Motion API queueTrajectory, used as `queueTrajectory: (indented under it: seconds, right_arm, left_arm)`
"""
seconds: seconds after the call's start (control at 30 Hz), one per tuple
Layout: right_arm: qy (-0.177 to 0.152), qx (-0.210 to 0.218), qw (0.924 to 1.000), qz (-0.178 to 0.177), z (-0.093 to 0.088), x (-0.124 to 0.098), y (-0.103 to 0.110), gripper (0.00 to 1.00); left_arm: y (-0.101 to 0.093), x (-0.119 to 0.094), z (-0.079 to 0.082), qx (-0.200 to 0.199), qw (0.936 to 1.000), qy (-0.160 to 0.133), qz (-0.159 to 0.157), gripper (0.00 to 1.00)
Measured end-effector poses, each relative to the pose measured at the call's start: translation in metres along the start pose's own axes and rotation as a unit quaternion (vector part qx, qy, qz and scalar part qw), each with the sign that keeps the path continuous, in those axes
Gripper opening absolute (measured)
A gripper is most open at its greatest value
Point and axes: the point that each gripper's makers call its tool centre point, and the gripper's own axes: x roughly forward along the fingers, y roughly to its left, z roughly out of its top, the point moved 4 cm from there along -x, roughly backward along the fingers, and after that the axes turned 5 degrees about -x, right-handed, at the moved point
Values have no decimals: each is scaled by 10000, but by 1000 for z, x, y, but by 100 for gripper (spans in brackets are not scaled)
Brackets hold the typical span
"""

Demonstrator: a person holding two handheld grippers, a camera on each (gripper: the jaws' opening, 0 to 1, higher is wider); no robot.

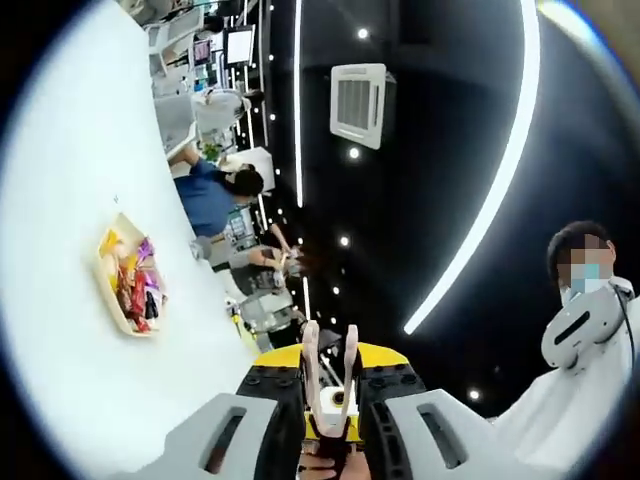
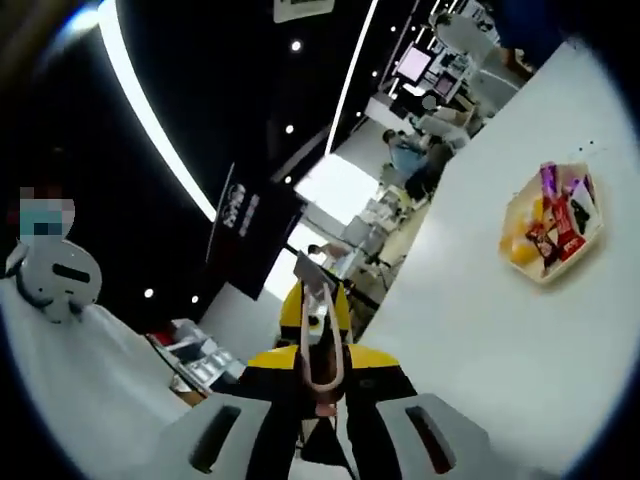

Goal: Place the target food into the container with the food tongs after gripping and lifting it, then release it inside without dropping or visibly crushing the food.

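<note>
While both cameras are tilting up toward the dark ceiling, the left gripper point(image 1: 331, 398) is holding a pair of pale food tongs point(image 1: 330, 375) upright between its jaws, which are closing on the tongs' lower end; the two tong arms are standing a little apart, with nothing between their tips. The right gripper point(image 2: 322, 385) is gripping a second pair of tongs point(image 2: 320, 340) in the same way, jaws pressed in on the handle, the loop of the tongs rising in front of the lens and carrying no food.

Farther off, the white table point(image 1: 80, 330) is sweeping along one side of each view. A shallow tray point(image 1: 128, 272) heaped with wrapped snacks is sitting on it, well apart from both sets of tongs; it is also appearing in the right gripper view point(image 2: 553, 222). Which item is the target, and which container is meant to receive it, cannot be told.

Beyond the table, a person in white point(image 1: 585, 340) is standing by, and others are working at desks in the background.

By the look of it, the job is only starting: the tongs are in hand but no food is being gripped. Next comes swinging the tongs down over the tray and closing them gently.
</note>
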Motion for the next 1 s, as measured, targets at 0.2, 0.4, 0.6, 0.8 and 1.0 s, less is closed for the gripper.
queueTrajectory:
  seconds: [0.2, 0.4, 0.6, 0.8, 1.0]
  right_arm:
    - [-358, -112, 9993, -68, -5, -5, 4, 24]
    - [107, -1318, 9905, -373, -19, -1, 1, 23]
    - [-648, -905, 9938, 44, -10, 12, 14, 27]
    - [-1348, -561, 9893, -25, 3, 21, 10, 29]
    - [-1657, -314, 9855, 203, 11, 26, 18, 18]
  left_arm:
    - [-1, -12, 11, -229, 9987, -440, -66, 13]
    - [-11, -15, 20, -382, 9963, -720, -255, 13]
    - [-13, -15, 15, -229, 9945, -978, -288, 14]
    - [-12, -21, 9, -426, 9868, -1520, -358, 15]
    - [-9, -8, -16, -521, 9878, -1427, -345, 17]
